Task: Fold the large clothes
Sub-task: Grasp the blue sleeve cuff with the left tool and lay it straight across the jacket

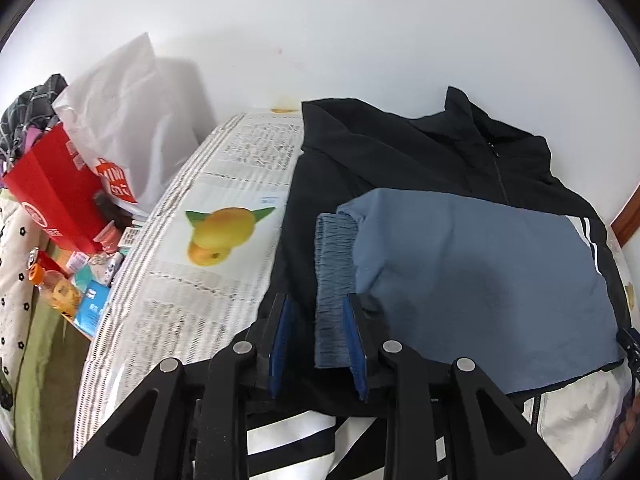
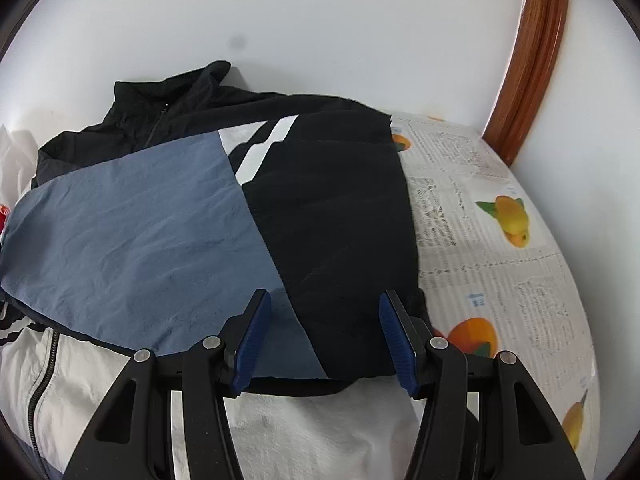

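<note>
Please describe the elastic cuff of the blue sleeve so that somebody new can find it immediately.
Start at the large black zip-up jacket lying on the fruit-printed cloth. A grey-blue sleeve is folded across its front. The gathered, ribbed grey-blue cuff is at the sleeve's end nearest the printed cloth; only it is wrinkled into fine ridges, while the fabric around is smooth.

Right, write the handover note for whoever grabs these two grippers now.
Left gripper: jaws apart, astride the blue ribbed cuff; pads not pressing it.
Right gripper: open above the folded sleeve, holding nothing.
Jacket: lies zip-up on the fruit-print cloth, collar toward the wall. The sleeve, blue and black, is folded across the chest, its cuff at the left side.
Done: sleeve laid over the body.
Left: probably smooth it, then fold the white lower half up to finish.
</note>
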Demonstrator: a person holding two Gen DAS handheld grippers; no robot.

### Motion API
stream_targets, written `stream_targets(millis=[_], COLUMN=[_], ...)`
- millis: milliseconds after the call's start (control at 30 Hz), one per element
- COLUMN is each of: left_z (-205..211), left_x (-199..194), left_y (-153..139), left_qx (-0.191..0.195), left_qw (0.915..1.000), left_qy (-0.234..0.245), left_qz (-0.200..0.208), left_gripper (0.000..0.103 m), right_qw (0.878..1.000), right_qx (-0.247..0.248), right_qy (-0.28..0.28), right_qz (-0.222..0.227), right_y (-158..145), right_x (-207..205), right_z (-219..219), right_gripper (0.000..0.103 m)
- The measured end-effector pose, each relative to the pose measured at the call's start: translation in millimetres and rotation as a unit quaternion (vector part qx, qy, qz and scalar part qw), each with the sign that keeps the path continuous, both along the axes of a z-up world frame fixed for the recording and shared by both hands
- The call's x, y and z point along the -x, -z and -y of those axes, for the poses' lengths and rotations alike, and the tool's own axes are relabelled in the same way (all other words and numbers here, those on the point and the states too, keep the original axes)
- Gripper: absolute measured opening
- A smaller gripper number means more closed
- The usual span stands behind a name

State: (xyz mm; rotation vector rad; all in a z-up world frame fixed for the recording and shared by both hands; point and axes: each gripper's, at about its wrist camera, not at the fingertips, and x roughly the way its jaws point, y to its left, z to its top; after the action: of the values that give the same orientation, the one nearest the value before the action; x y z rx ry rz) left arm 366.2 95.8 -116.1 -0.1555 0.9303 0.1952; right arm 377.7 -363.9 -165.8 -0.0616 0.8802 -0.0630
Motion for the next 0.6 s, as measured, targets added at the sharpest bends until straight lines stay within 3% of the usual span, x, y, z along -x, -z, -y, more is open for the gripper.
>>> stream_targets(millis=[333, 600], left_z=[16.8, 37.0], left_x=[49.1, 102.9], left_y=[-30.3, -46.3], left_qx=[-0.024, -0.033], left_qw=[0.9994, 0.999], left_qy=[0.004, 0.0], left_qz=[0.023, 0.031], left_gripper=[0.026, 0.026], right_qw=[0.999, 0.998], right_qx=[0.002, -0.027], right_qy=[-0.004, -0.048], right_qz=[0.046, 0.03], right_y=[-38.3, -56.5], right_x=[37.7, 76.3], right_z=[7.0, 12.5], right_gripper=[0.056, 0.05])
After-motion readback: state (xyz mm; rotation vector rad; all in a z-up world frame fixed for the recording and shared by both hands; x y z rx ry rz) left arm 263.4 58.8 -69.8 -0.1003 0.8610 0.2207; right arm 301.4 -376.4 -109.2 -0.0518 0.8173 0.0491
